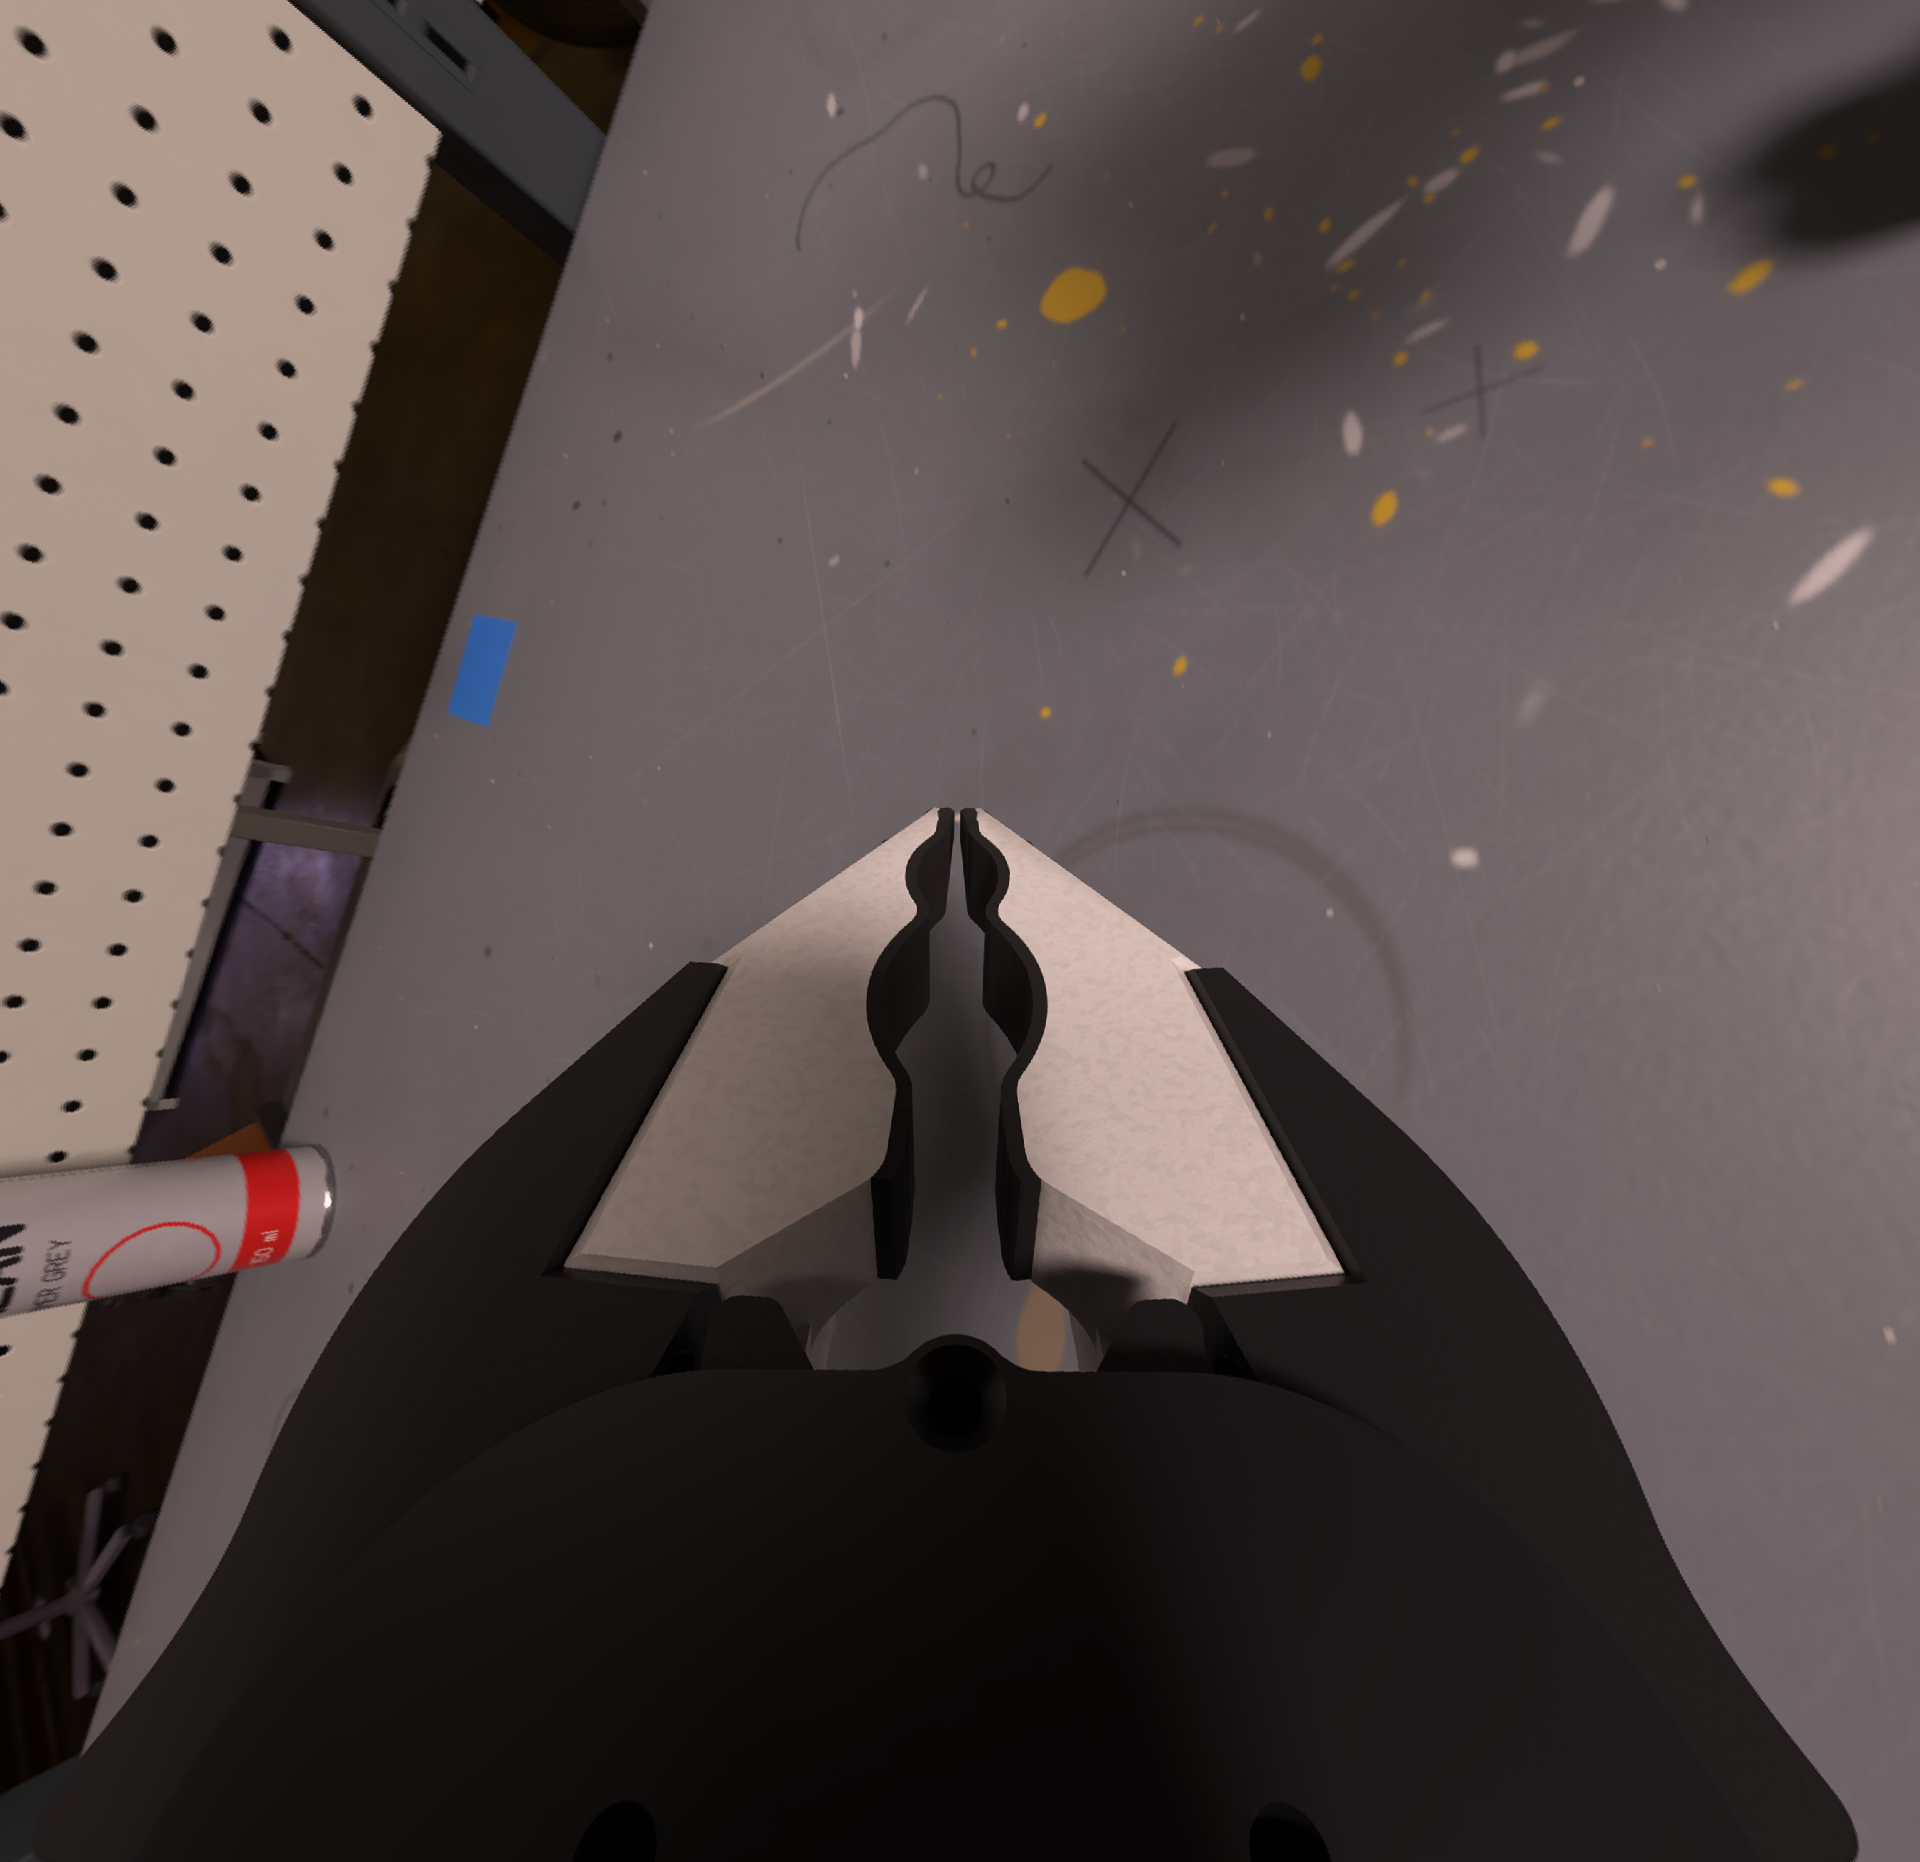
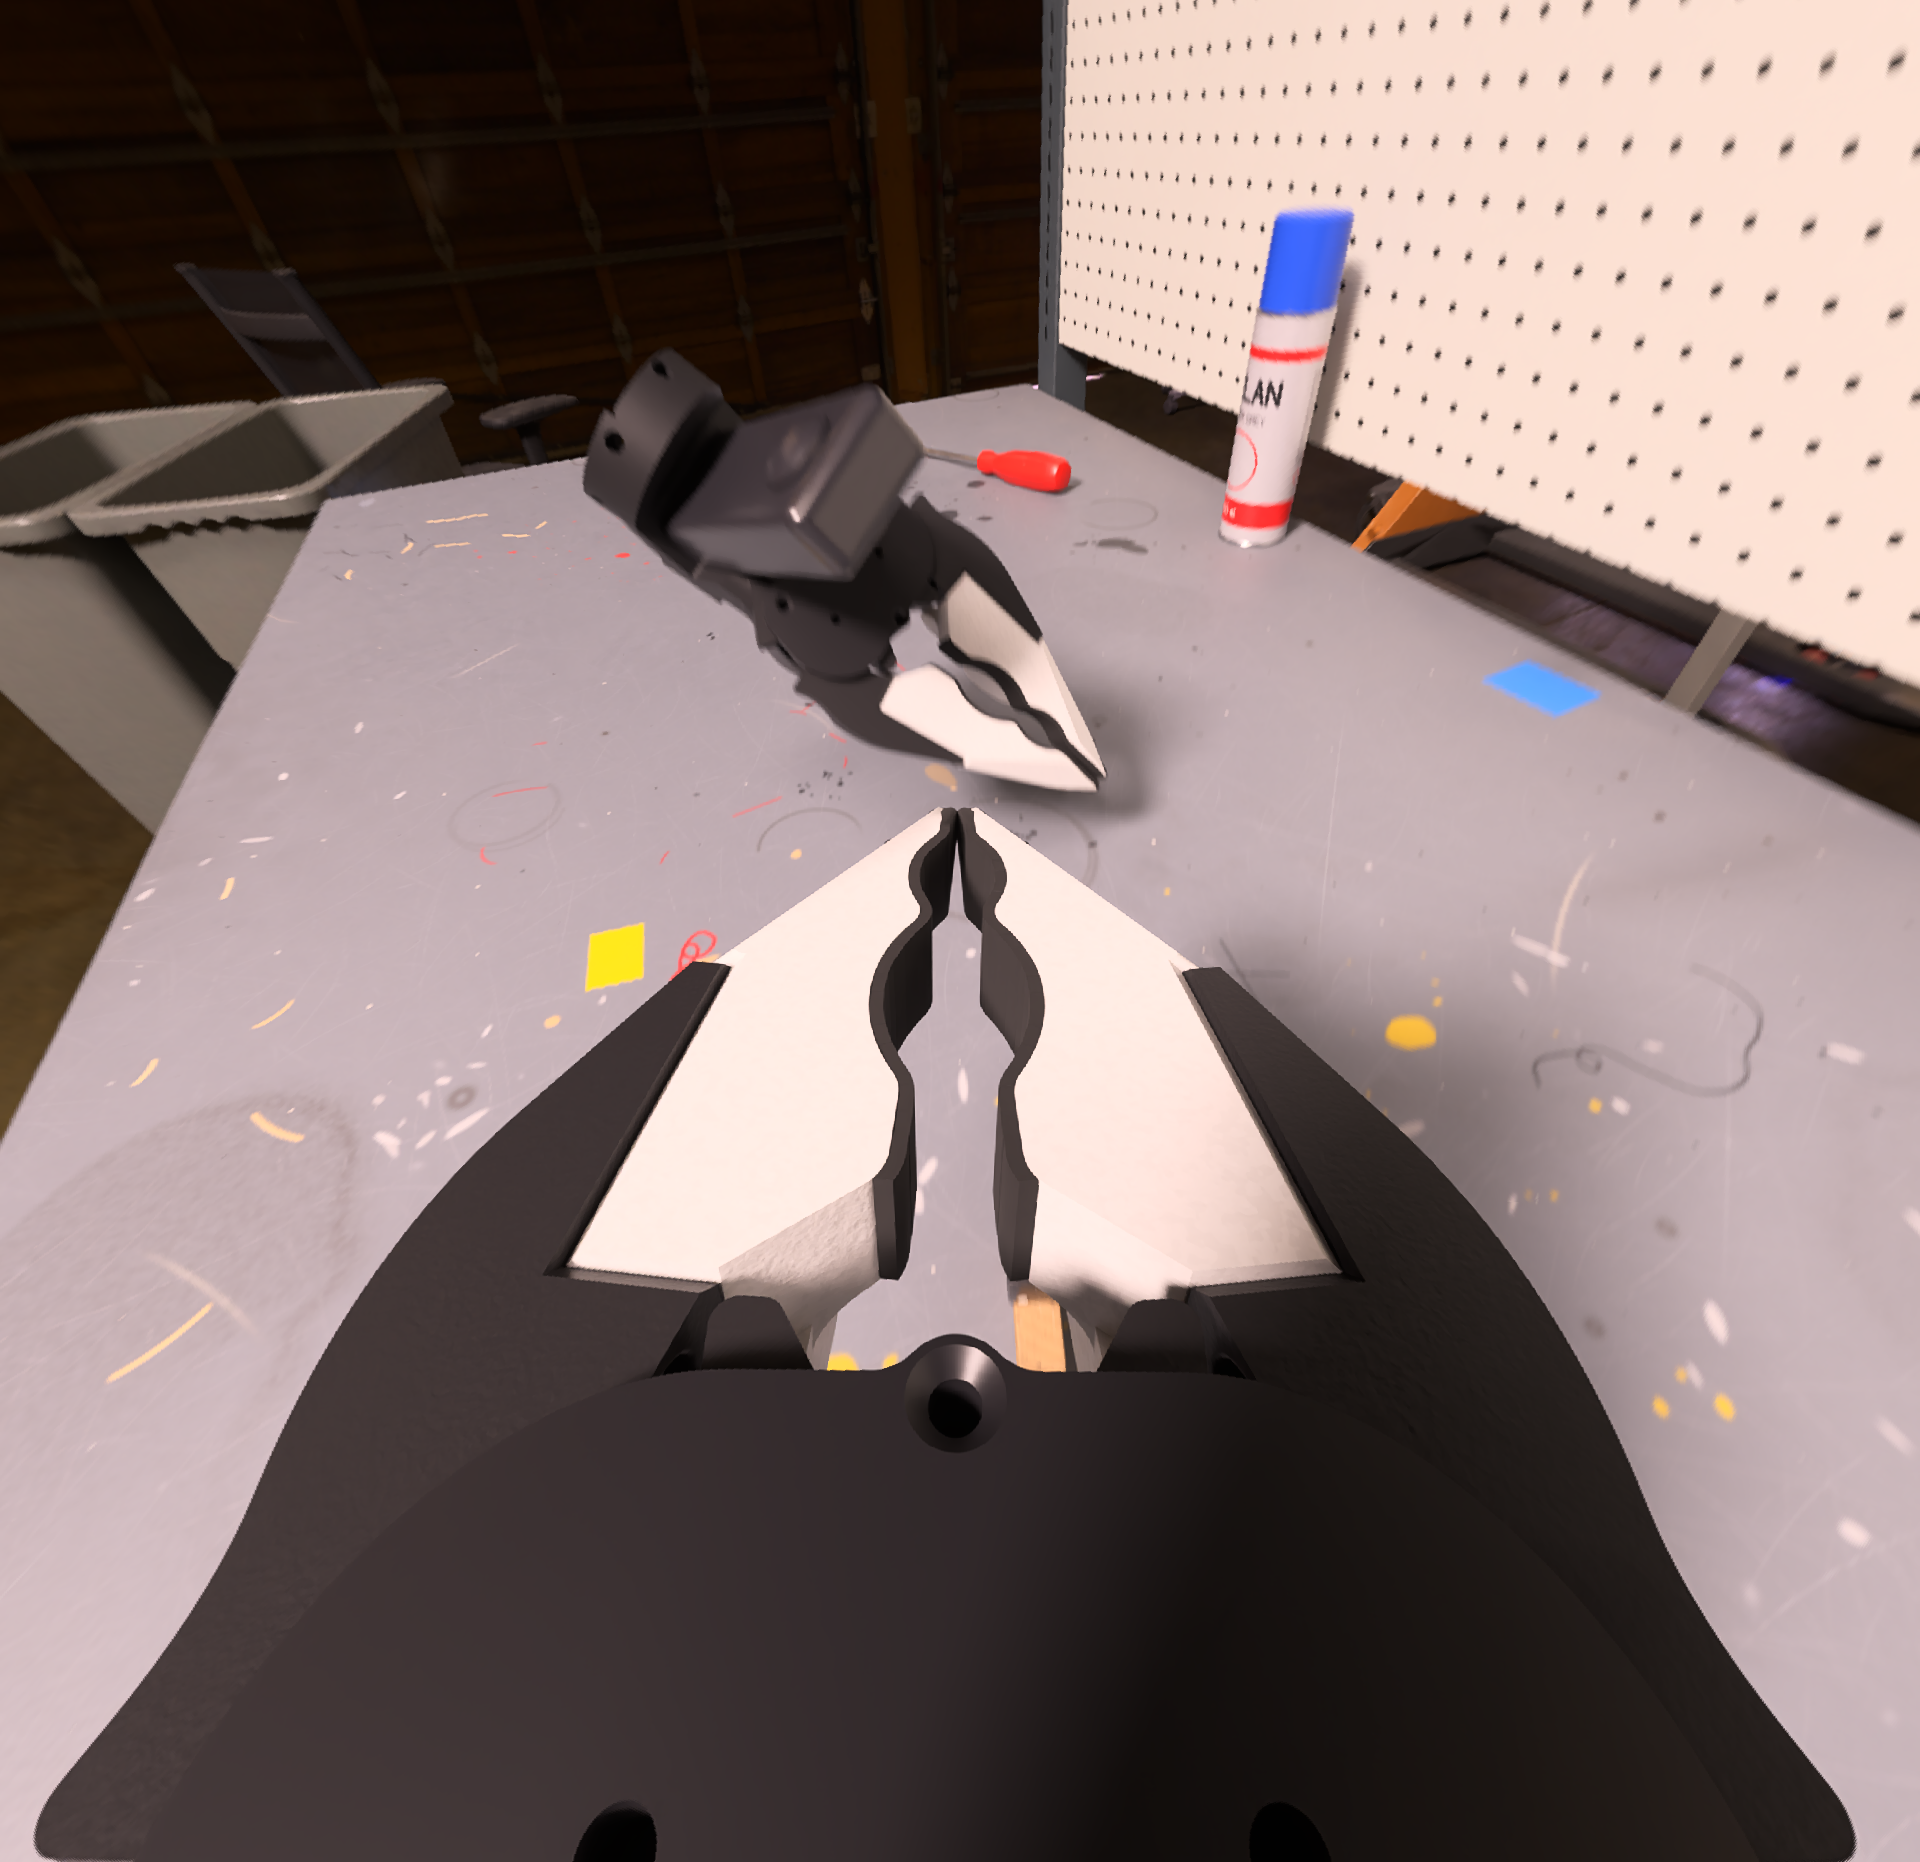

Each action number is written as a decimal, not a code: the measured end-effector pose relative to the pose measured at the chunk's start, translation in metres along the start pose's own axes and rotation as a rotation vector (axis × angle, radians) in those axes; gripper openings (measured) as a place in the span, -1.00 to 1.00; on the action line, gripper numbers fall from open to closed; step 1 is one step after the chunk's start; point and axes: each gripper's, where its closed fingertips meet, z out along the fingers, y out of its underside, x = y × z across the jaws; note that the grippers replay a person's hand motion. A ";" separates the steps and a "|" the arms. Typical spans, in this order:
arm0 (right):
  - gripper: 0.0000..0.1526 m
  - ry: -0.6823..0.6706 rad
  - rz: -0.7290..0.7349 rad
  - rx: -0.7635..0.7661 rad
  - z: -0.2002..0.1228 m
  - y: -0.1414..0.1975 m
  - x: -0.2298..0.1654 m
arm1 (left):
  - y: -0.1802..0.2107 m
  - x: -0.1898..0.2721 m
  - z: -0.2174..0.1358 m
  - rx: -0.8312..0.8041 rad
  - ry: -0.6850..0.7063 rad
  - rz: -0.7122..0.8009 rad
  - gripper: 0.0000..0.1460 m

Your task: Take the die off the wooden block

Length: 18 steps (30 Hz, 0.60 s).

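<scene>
**Two closed grippers, target not located**

Two grippers have their jaws together, holding nothing. Lower centre of the right wrist view: the right gripper [image 2: 956, 815], black with white fingers; a tan sliver behind it may be the block, unconfirmed. Mid-frame: the left gripper [image 2: 1091, 773] [image 1: 956, 813], low over the grey paint-flecked workbench [image 2: 312, 732]. No die is visible. Advisable procedure: pull back, locate die, open jaws, then approach.
</scene>
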 end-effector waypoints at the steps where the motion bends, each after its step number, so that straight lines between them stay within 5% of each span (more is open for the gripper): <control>1: -1.00 -0.007 0.028 -0.004 -0.004 0.008 0.005 | 0.004 0.000 -0.002 -0.003 0.018 -0.004 -0.98; 5: -0.98 0.006 0.094 -0.253 -0.013 0.073 0.023 | 0.023 -0.008 -0.014 -0.015 0.069 -0.049 -0.96; 8: -0.63 0.110 0.073 -0.516 -0.023 0.118 0.037 | 0.039 -0.017 -0.026 -0.054 0.085 -0.108 -0.69; 11: -0.49 0.177 -0.003 -0.428 -0.029 0.096 0.038 | 0.031 -0.016 -0.048 0.012 0.135 -0.170 -0.36; 15: -0.50 0.182 -0.152 -0.307 -0.015 0.059 0.026 | 0.002 0.011 -0.075 0.123 0.214 -0.145 -0.24; 18: -0.53 0.124 -0.089 -0.506 0.008 0.101 0.030 | -0.006 0.051 -0.074 0.094 0.315 -0.067 -0.14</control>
